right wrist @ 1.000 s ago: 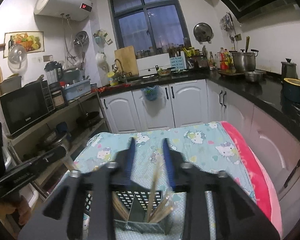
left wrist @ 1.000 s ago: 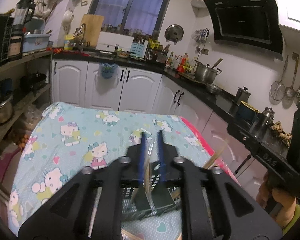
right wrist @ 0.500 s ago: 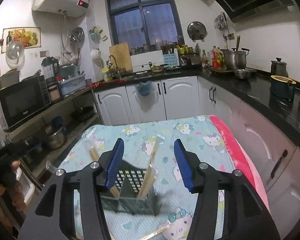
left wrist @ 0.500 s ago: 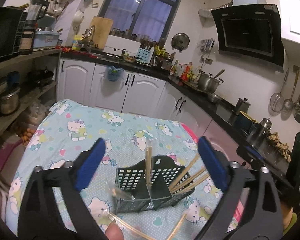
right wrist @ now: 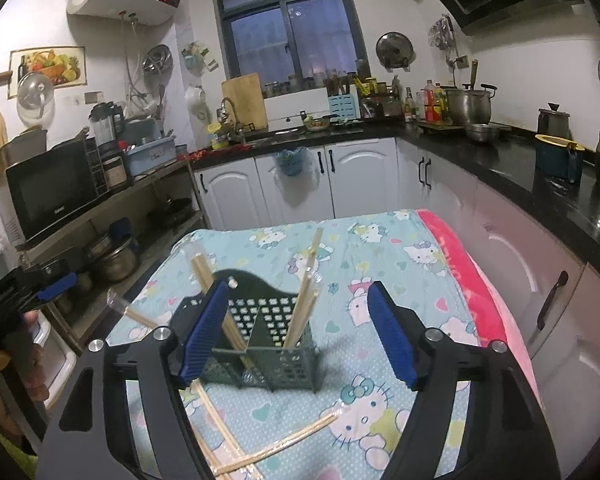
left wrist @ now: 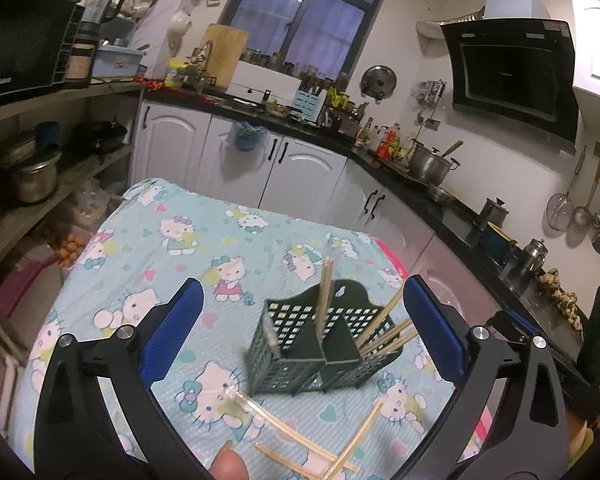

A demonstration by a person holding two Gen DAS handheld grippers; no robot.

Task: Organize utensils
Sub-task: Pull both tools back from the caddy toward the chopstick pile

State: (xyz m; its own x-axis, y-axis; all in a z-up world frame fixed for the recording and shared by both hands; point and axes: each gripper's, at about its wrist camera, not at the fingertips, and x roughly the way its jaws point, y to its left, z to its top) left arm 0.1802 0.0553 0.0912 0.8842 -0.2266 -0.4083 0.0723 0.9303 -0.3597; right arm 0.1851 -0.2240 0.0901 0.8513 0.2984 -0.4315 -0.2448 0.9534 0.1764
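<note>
Nearest the cameras, both hand-held grippers are released. The left hand-held gripper (left wrist: 300, 328) has its blue pads spread wide and holds nothing. The right hand-held gripper (right wrist: 302, 336) is likewise spread and empty.

On the near part of the desk (left wrist: 172, 248), which is covered by a cartoon-cat cloth, several loose chopsticks (left wrist: 300, 440) in clear wrappers lie crossed over one another.

Just beyond them stands the dark green perforated basket (left wrist: 320, 344), upright and divided into compartments. One wrapped pair of chopsticks (left wrist: 324, 296) stands nearly upright in the middle compartment. More chopsticks (left wrist: 388, 328) lean outward to the right from the right compartment in the left wrist view.

Far behind the desk are white cabinets (right wrist: 292, 188) under a black counter (right wrist: 500, 156), and a dark window (right wrist: 292, 28).
</note>
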